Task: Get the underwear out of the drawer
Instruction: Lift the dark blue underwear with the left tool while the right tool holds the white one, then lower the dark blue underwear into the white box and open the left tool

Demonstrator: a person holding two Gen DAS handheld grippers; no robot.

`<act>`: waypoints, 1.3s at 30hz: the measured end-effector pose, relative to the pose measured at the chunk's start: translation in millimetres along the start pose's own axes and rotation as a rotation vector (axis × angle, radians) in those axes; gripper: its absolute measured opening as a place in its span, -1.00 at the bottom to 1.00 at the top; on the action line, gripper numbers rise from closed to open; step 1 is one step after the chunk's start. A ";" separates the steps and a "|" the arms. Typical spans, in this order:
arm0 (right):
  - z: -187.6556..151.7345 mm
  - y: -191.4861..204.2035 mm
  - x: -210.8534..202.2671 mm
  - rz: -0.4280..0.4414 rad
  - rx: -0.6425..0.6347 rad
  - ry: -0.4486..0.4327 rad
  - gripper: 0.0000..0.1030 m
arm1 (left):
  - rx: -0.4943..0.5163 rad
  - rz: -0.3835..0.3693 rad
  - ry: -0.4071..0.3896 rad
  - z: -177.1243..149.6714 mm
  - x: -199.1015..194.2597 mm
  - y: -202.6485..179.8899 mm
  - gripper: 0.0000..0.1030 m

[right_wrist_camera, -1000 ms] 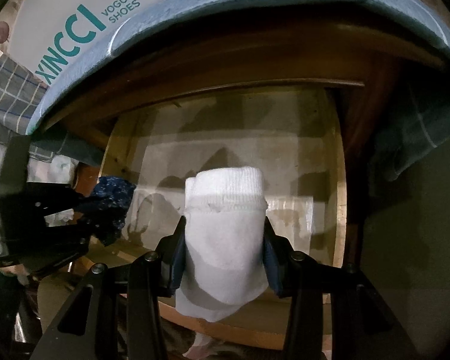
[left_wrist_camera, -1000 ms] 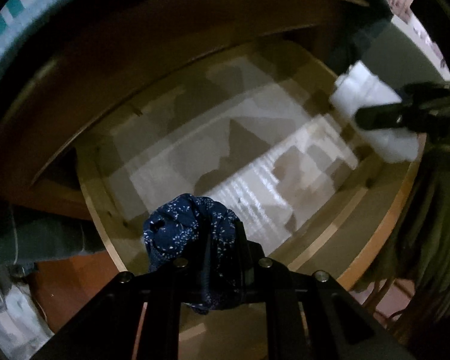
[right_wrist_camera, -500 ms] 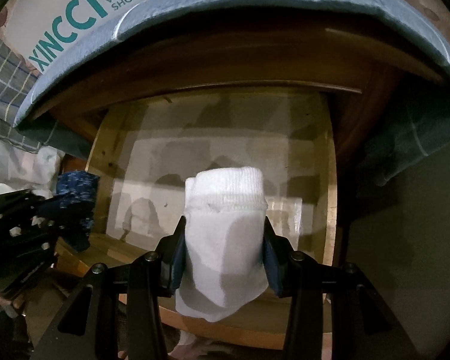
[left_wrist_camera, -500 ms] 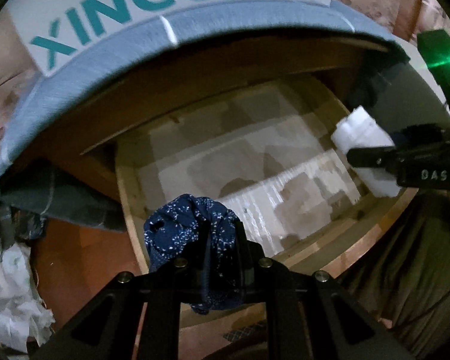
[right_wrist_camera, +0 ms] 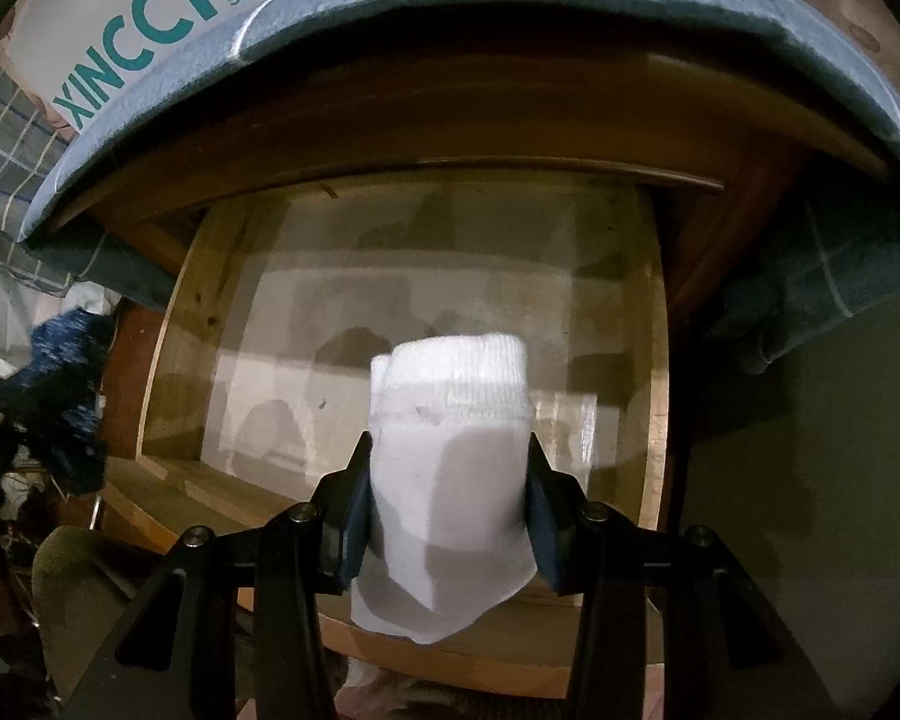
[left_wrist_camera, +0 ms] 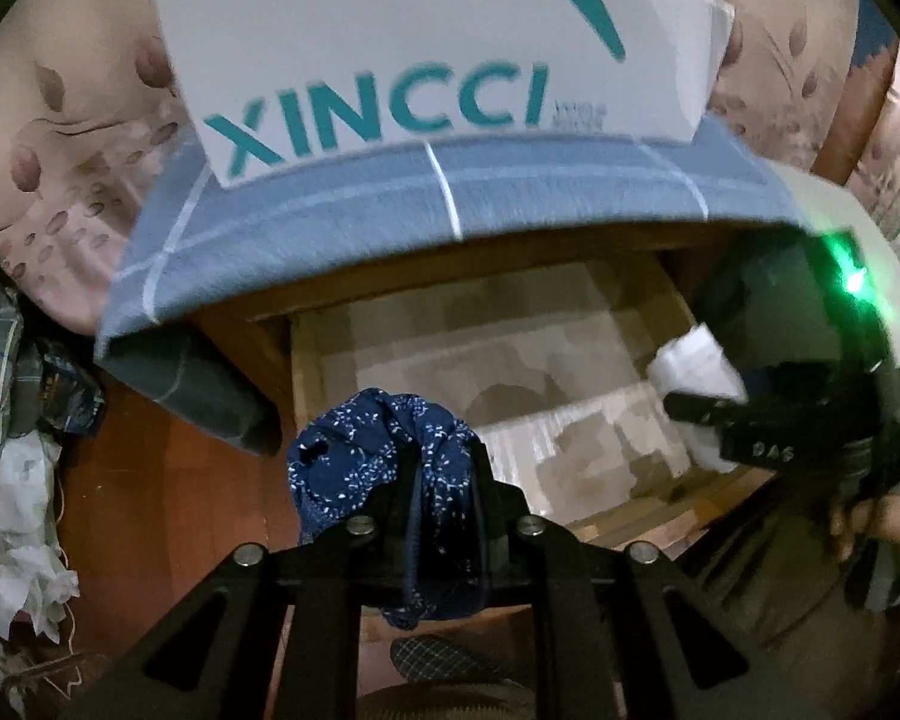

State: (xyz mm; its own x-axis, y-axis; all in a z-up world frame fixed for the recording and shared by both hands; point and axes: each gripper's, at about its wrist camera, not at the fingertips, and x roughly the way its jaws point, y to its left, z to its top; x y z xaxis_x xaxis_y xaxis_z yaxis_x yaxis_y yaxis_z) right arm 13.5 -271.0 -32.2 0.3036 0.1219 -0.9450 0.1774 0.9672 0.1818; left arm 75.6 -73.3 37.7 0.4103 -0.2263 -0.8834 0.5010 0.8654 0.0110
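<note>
Under the blue bedding [left_wrist_camera: 426, 216] and shoe box [left_wrist_camera: 438, 60], the open wooden drawer [right_wrist_camera: 174, 324] shows only its liner. The left gripper [left_wrist_camera: 444, 498] is clamped on navy speckled underwear [left_wrist_camera: 378, 450] above the drawer's left front corner; the right gripper [right_wrist_camera: 447, 504] squeezes a white folded garment [right_wrist_camera: 450, 450] over the middle.
</note>
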 end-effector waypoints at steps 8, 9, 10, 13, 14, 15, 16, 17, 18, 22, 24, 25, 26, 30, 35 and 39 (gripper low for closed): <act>-0.3 -1.2 -0.1 0.004 0.002 0.000 -0.20 | -0.056 0.000 -0.063 17.5 -47.8 12.2 -0.73; -0.7 -0.8 -0.2 0.002 0.001 -0.001 -0.20 | -0.063 -0.002 -0.074 20.9 -54.7 14.5 -0.73; -0.8 -1.0 -0.3 0.003 0.001 -0.002 -0.20 | -0.069 -0.005 -0.087 25.8 -63.3 17.0 -0.73; -1.3 -1.6 -0.6 0.005 0.001 -0.004 -0.20 | -0.083 -0.011 -0.129 40.1 -85.7 24.0 -0.73; -1.5 -1.6 -0.5 0.004 0.000 -0.003 -0.20 | -0.082 -0.008 -0.143 45.0 -92.2 25.1 -0.73; -1.5 -1.5 -0.6 0.004 0.001 -0.003 -0.20 | -0.080 -0.001 -0.159 50.2 -98.9 26.4 -0.73; -1.6 -1.6 -0.8 0.005 0.002 -0.005 -0.20 | -0.075 0.008 -0.176 57.1 -105.8 26.5 -0.73; -1.7 -1.2 -0.8 0.005 0.002 -0.005 -0.20 | -0.069 0.013 -0.189 62.5 -111.0 27.1 -0.73; -1.6 -1.3 -0.5 0.005 0.003 -0.004 -0.20 | -0.066 0.017 -0.202 68.1 -116.6 28.5 -0.73; -1.8 -0.7 -0.7 0.005 0.002 -0.005 -0.20 | -0.049 0.039 -0.255 96.0 -135.1 30.6 -0.73; -1.7 -0.4 -0.9 0.003 0.001 -0.006 -0.20 | -0.041 0.047 -0.268 108.2 -139.6 30.9 -0.73; -1.6 -0.1 -0.8 0.003 0.001 -0.006 -0.20 | -0.048 0.045 -0.275 116.6 -141.7 32.3 -0.73; -1.6 -0.2 -0.7 0.002 0.002 -0.005 -0.20 | -0.048 0.040 -0.278 123.4 -142.1 33.1 -0.73; -1.5 1.0 -0.6 0.000 0.000 -0.006 -0.20 | -0.036 0.078 -0.295 152.5 -141.0 32.9 -0.73; -1.1 1.1 -0.2 0.004 0.003 -0.005 -0.20 | -0.035 0.091 -0.291 185.2 -129.3 34.4 -0.73; -1.0 -0.5 0.2 0.011 0.005 -0.003 -0.20 | -0.062 0.083 -0.274 204.3 -115.2 38.7 -0.73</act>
State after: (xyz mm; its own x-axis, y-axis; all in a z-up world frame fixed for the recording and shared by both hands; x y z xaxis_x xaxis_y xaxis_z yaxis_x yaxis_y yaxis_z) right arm 12.5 -271.2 -32.8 0.3084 0.1317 -0.9421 0.1785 0.9648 0.1933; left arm 203.4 -105.1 235.6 0.6422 -0.2589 -0.7215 0.4133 0.9096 0.0415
